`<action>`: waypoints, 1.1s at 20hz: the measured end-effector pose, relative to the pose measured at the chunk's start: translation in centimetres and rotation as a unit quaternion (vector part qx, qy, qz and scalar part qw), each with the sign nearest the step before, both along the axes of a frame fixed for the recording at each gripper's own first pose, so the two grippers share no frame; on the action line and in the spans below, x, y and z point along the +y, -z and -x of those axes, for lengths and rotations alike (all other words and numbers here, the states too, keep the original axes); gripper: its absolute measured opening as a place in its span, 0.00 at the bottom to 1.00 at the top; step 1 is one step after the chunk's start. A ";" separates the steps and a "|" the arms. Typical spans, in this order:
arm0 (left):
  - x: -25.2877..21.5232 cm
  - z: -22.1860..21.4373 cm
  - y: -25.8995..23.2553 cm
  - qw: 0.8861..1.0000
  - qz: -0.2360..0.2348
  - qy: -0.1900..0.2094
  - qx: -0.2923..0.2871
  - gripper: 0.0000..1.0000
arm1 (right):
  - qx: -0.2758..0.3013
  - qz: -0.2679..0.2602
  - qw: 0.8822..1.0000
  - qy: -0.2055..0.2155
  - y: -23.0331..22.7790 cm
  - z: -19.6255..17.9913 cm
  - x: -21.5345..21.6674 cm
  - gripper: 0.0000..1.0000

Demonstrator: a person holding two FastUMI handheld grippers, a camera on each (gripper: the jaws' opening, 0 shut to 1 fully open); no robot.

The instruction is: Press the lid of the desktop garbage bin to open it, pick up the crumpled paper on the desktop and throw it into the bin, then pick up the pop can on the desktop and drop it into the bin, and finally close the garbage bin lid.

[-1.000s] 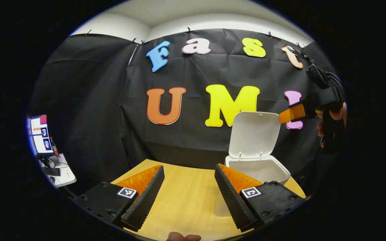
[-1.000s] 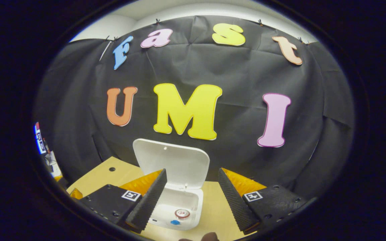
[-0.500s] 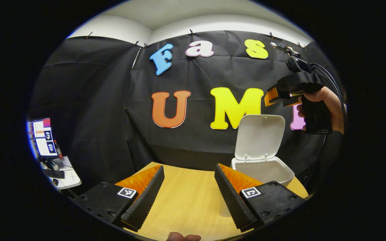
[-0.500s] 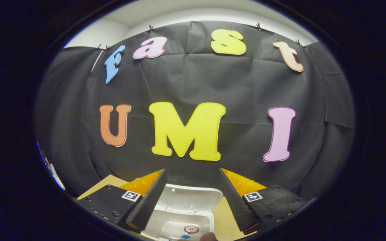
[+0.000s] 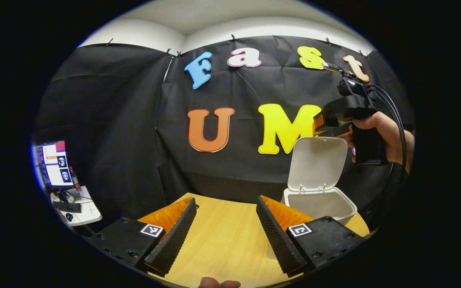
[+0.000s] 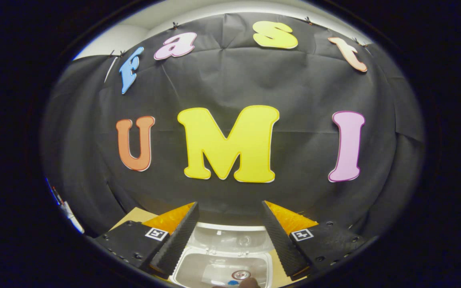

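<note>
The white bin (image 5: 319, 205) stands at the right rear of the wooden table (image 5: 222, 240) with its lid (image 5: 317, 162) upright and open. My left gripper (image 5: 225, 202) hovers open over the bare tabletop, left of the bin, holding nothing. A hand holds my right gripper (image 5: 318, 122) just above the lid's top edge. In the right gripper view that gripper (image 6: 229, 206) is open and looks down on the lid (image 6: 230, 240) edge-on and into the bin (image 6: 198, 270). The pop can (image 6: 241, 275) lies inside the bin, its round top showing.
A monitor (image 5: 53, 163) and a small white side table (image 5: 79, 208) stand beyond the table's left edge. The black cloth wall hangs close behind the bin. Cables (image 5: 392, 108) trail from the right gripper. A fingertip (image 5: 218, 283) shows at the bottom edge.
The right gripper rose from beside the lid and moved left to just above its top edge. In its own view the lid sank between the fingers. The left gripper barely shifted.
</note>
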State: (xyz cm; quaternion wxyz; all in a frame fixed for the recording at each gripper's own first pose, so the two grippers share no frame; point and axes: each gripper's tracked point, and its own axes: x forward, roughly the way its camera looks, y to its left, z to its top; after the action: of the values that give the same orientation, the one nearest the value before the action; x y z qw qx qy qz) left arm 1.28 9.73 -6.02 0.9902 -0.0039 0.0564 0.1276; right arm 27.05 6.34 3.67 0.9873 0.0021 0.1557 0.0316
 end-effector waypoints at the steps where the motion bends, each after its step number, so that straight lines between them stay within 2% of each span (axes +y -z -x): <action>1: 0.0 0.2 0.1 1.000 -0.001 0.000 0.000 0.98 | -0.001 -0.002 1.000 0.001 -0.1 0.2 0.0 0.95; 6: -0.2 0.9 0.0 1.000 -0.001 0.006 -0.002 1.00 | 0.008 -0.009 1.000 0.001 0.4 1.8 0.2 0.95; 8: -0.4 1.2 -0.2 1.000 -0.004 0.012 -0.006 0.98 | 0.015 -0.011 1.000 0.001 1.0 3.2 0.0 0.96; 16: -1.6 2.4 -0.6 0.999 -0.001 0.041 -0.014 0.97 | 0.072 -0.005 0.997 0.004 6.2 9.8 -1.3 0.96; 22: -2.8 3.1 -1.1 0.998 -0.006 0.064 -0.017 0.97 | 0.092 -0.012 0.996 0.016 8.5 12.7 -2.4 0.95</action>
State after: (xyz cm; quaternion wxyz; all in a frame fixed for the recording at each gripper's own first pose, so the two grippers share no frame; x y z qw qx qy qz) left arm -1.77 6.97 -4.92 0.9972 0.0032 0.0385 0.0643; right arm 14.38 3.99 -4.82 0.9691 0.0193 0.2454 0.0170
